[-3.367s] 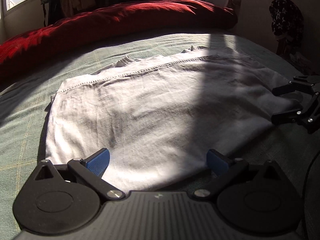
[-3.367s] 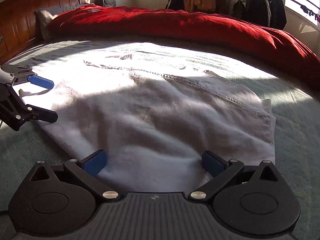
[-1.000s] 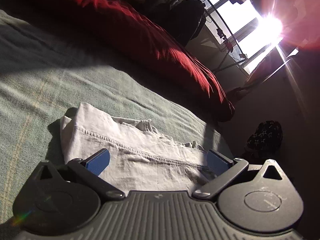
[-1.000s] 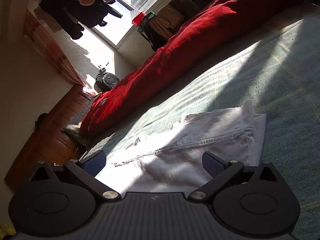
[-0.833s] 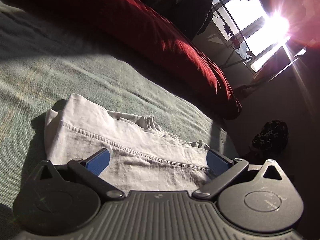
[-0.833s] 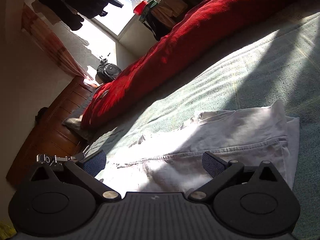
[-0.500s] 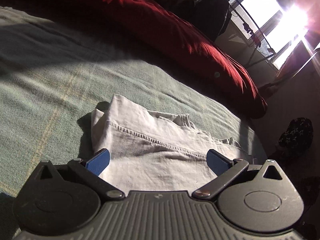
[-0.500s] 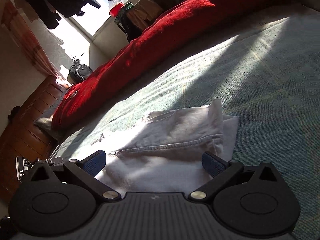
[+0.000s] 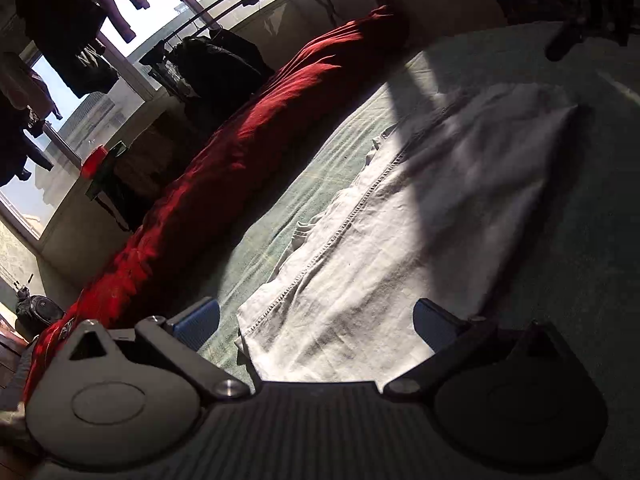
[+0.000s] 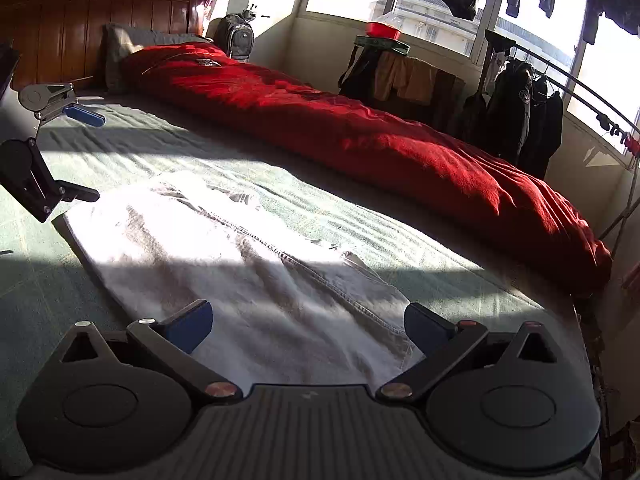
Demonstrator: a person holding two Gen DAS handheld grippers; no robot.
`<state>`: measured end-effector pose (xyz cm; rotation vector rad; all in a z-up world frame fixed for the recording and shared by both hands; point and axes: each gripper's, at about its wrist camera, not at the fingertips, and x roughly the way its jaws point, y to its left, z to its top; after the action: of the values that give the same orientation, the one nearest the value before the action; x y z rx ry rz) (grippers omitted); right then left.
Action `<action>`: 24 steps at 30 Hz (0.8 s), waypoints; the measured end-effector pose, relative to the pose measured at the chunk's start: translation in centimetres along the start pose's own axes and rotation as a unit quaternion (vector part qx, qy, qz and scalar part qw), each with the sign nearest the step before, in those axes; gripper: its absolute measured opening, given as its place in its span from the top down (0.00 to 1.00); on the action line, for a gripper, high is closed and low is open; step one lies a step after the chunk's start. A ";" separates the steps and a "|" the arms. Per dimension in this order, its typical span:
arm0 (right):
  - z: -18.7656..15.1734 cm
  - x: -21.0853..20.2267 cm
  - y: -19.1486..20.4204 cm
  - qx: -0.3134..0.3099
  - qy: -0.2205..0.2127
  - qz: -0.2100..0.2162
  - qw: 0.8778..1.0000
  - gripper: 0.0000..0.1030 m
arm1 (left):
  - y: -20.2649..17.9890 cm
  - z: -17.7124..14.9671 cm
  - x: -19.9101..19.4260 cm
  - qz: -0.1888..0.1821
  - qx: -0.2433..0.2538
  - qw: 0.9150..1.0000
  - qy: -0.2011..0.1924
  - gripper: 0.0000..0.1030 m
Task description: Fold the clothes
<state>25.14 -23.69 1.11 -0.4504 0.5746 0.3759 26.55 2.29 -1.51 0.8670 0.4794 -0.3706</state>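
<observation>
Right wrist view has your white garment (image 10: 240, 280) lying as a long folded strip on the green bed (image 10: 400, 240), where seconds ago it was a wide panel (one fold banked). Your left gripper (image 9: 316, 324) and right gripper (image 10: 308, 328), both spread wide and empty, have swung to opposite ends, so a crosswise fold looks next.
</observation>
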 end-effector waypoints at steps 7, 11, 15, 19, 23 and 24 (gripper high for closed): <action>-2.6 0.3 5.6 -0.096 0.040 -0.040 0.994 0.00 | -6.3 -2.0 -0.2 0.050 0.118 0.992 0.010 0.01; -3.8 1.8 7.7 -0.124 0.054 -0.046 0.990 0.00 | -6.7 -2.8 1.7 0.059 0.128 0.990 0.029 0.01; -4.6 3.8 9.2 -0.156 0.068 -0.043 0.985 0.00 | -5.9 -3.1 3.2 0.048 0.107 0.993 0.028 0.01; -5.1 5.7 9.6 -0.170 0.077 -0.041 0.982 0.00 | -5.2 -3.0 4.3 0.048 0.099 0.994 0.020 0.00; -4.9 7.3 9.2 -0.161 0.077 -0.032 0.983 0.00 | -4.7 -2.8 5.3 0.050 0.092 0.994 0.012 0.00; -4.7 7.6 8.9 -0.155 0.075 -0.030 0.985 0.00 | -4.6 -2.7 5.5 0.050 0.092 0.994 0.010 0.00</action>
<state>24.91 -16.97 -9.59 -0.7993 0.6503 0.3763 28.17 1.11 -8.85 1.0706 0.4230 -0.3170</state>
